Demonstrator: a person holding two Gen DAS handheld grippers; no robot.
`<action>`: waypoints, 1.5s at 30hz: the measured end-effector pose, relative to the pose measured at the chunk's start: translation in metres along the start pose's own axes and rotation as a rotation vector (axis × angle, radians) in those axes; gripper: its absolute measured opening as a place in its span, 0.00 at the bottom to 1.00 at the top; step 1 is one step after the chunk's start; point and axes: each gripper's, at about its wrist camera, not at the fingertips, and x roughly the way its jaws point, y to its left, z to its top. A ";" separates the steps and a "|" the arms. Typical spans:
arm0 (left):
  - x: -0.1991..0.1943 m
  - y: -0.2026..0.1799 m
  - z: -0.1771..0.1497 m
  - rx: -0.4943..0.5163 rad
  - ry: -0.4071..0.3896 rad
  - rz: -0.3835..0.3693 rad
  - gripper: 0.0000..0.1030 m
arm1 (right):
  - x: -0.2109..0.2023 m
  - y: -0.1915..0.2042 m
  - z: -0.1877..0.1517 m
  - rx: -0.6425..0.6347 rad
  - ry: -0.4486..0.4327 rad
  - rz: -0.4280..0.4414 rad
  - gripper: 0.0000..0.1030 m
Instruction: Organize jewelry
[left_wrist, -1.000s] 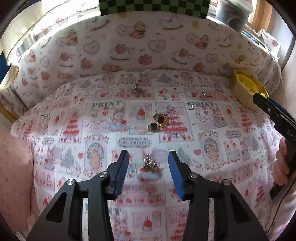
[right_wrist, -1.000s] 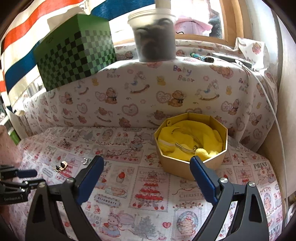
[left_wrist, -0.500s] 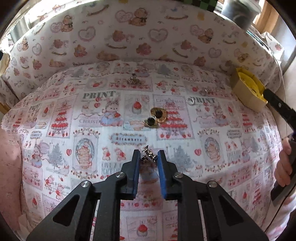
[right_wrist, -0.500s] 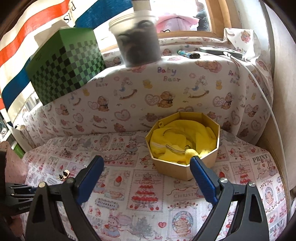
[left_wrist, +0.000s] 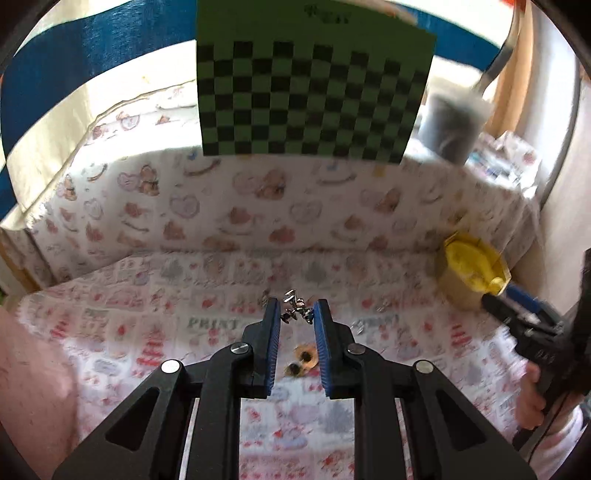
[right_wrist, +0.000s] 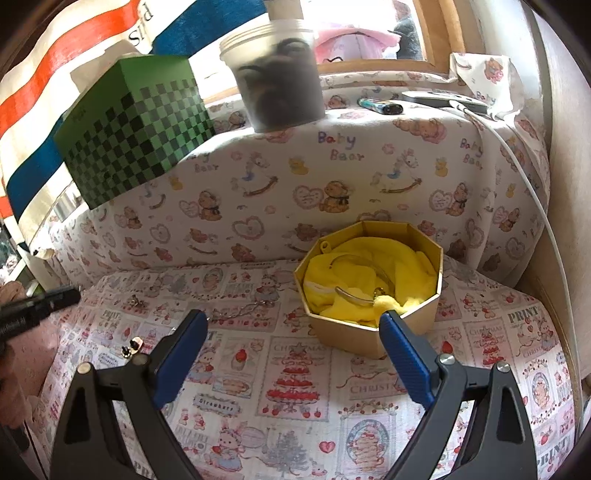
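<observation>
Now the left gripper (left_wrist: 295, 312) holds a small silver jewelry piece (left_wrist: 294, 309) above the patterned cloth (left_wrist: 207, 325).

Underneath, the cloth covers the whole surface; on it sits the octagonal box (right_wrist: 373, 284) lined with yellow fabric, holding a bangle (right_wrist: 354, 295), just ahead of the right gripper (right_wrist: 291, 332), whose blue fingers spread wide and hold nothing. The left fingers are narrowed, pinching the silver piece at their tips. Two gold earrings (left_wrist: 303, 360) lie on the cloth below them, a thin chain (right_wrist: 240, 310) nearer the box.

I see daylight glaring behind the checkered box (left_wrist: 314, 85), motion blur smearing my left view, and fisheye bending at both edges.
</observation>
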 end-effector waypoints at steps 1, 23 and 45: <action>0.001 0.005 -0.002 -0.014 -0.015 -0.014 0.17 | 0.001 0.002 -0.001 -0.008 0.002 0.000 0.91; 0.027 0.051 -0.017 -0.149 0.019 0.011 0.17 | 0.088 0.082 0.024 -0.126 0.442 -0.008 0.90; 0.019 0.055 -0.016 -0.151 -0.008 0.031 0.17 | 0.134 0.093 0.017 -0.230 0.398 -0.099 0.60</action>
